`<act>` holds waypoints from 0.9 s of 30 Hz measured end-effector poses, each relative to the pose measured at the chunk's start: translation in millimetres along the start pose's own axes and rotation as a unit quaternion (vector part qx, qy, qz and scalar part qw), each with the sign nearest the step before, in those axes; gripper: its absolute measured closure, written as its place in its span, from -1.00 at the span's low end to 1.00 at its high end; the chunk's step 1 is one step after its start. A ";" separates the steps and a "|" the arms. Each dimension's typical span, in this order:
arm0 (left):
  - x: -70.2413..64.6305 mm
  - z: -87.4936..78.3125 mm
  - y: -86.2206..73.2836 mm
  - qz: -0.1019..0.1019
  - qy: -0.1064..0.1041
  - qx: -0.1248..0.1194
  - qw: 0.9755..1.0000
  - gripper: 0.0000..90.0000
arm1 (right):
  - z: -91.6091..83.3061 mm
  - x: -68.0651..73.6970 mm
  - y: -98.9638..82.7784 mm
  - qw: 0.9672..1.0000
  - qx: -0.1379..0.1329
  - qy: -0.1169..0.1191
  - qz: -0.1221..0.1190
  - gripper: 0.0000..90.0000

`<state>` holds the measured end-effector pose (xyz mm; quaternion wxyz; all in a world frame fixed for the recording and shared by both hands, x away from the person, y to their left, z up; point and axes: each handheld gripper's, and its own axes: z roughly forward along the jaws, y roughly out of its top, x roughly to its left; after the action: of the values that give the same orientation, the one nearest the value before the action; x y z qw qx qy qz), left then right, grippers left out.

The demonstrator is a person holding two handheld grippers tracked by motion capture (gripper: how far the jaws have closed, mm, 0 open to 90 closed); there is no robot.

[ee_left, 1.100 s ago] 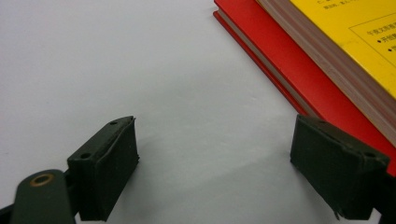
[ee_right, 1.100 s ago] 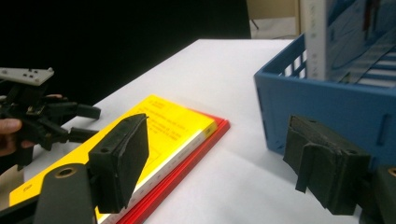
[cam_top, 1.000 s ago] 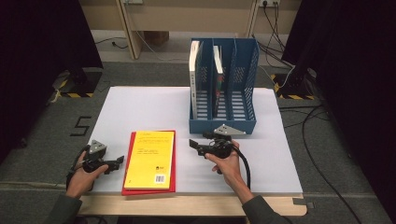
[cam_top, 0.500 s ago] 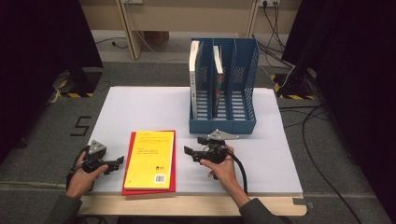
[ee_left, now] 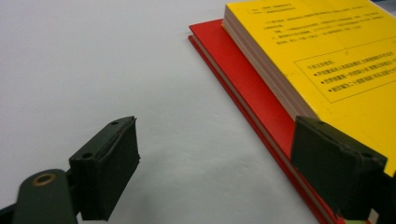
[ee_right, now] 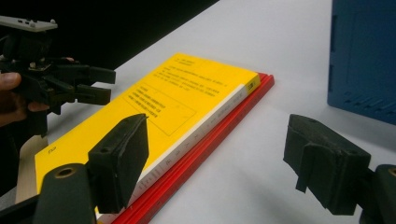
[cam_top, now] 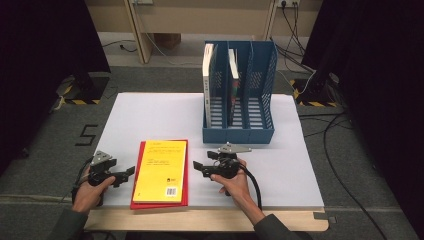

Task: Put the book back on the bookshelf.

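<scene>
Where two books lean: blue file rack (cam_top: 239, 131) beyond yellow book (cam_top: 161, 171).

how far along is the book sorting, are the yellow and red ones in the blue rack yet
Two books already stand upright in the blue rack. The yellow book lies flat on the red book near the table's front edge. The left hand-held gripper and right hand-held gripper flank the stack, open, holding nothing. Both books remain to be filed.

Flat books on table: two, yellow book (cam_top: 161, 170) atop red book (cam_top: 185, 170). Upright books (cam_top: 207, 70) in blue rack (cam_top: 239, 134): two. Grippers: two.
</scene>
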<state>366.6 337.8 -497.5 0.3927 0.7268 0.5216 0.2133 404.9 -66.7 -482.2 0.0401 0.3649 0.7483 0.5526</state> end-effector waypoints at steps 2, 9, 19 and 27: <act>-2.8 0.1 0.0 0.000 -0.002 0.000 1.000 -0.67 | 1.4 0.8 -0.9 1.000 0.003 0.001 -0.001 -0.49; -9.2 2.7 -0.3 0.014 -0.011 0.012 1.000 -0.67 | 2.3 0.7 -2.0 1.000 0.006 -0.001 -0.002 -0.49; -12.4 4.0 -1.0 0.016 -0.010 0.018 1.000 -0.62 | 7.2 1.2 -3.5 1.000 0.020 -0.003 -0.001 -0.49; -13.5 3.1 -0.7 0.012 -0.012 0.023 1.000 -0.53 | 13.0 2.4 -5.2 1.000 0.029 0.003 -0.002 -0.49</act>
<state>363.5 324.3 -498.6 0.3794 0.7445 0.5128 0.1969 406.5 -55.6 -490.9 0.0281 0.3625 0.7651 0.5314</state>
